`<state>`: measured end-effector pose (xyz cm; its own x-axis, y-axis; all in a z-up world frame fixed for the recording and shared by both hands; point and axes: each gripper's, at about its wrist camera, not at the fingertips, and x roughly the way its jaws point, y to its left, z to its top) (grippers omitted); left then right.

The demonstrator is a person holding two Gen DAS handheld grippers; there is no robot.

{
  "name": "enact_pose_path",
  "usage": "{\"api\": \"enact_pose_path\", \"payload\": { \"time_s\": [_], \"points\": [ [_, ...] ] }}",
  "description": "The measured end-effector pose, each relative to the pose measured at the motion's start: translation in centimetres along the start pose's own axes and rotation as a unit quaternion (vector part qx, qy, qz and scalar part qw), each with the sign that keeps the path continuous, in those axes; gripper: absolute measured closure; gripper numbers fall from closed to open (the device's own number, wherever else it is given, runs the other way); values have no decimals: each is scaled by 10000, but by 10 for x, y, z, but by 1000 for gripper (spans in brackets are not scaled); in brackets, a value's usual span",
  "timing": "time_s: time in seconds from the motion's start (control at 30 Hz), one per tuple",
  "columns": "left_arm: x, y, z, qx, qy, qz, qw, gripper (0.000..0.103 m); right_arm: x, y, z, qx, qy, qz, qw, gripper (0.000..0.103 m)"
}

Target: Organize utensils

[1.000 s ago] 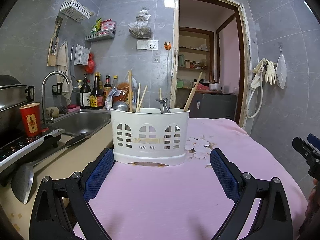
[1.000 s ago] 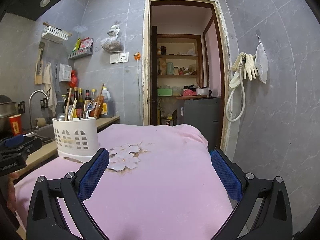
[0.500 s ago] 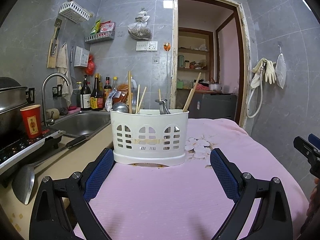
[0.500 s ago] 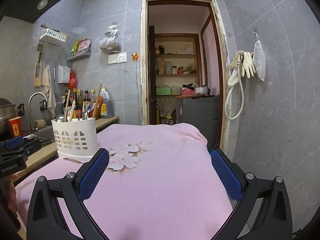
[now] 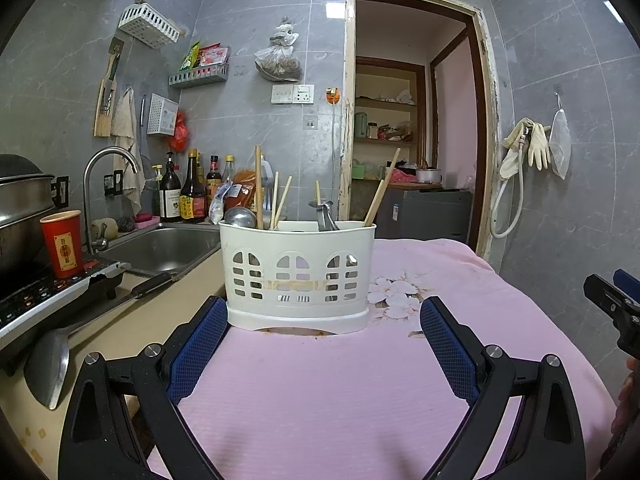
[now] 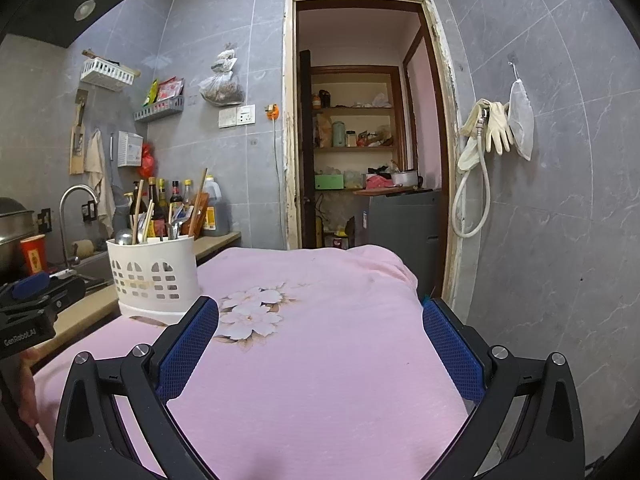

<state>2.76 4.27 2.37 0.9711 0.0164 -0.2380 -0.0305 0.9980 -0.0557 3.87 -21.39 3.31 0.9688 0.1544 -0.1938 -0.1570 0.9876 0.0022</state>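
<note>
Both tongs stand spread wide and hold nothing: the left gripper [image 5: 324, 340], black-framed with blue ribbed pads, faces the white perforated plastic utensil caddy [image 5: 297, 274] squarely, its left pad just beside the caddy's base; the right gripper [image 6: 320, 344] of the same make hovers over bare pink cloth, well apart from the caddy. That caddy stands on the pink flower-printed cloth [image 5: 320, 392] near its left edge, next to the beige counter and steel sink [image 5: 160, 246]. Wooden chopsticks [image 5: 380, 196], a steel ladle bowl [image 5: 239, 217] and a grey metal utensil handle [image 5: 325, 216] stand upright inside it. No loose utensil lies on the cloth. A long steel spatula [image 5: 46, 372] rests on the counter at the left, beside the stove. Judgement: this arrangement fits either a finished sorting or a pause before further pieces are gathered; the views do not settle which, so no particular next move can be prescribed.
</note>
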Motion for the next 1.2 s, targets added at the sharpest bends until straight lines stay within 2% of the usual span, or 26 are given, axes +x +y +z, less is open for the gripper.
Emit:
{"api": "enact_pose_path", "payload": {
  "time_s": [1.2],
  "points": [
    [-2, -2, 1, -8, 10, -28, 10000, 8, -1, 4, 1, 34, 4, 10, 10000, 0]
  ]
}}
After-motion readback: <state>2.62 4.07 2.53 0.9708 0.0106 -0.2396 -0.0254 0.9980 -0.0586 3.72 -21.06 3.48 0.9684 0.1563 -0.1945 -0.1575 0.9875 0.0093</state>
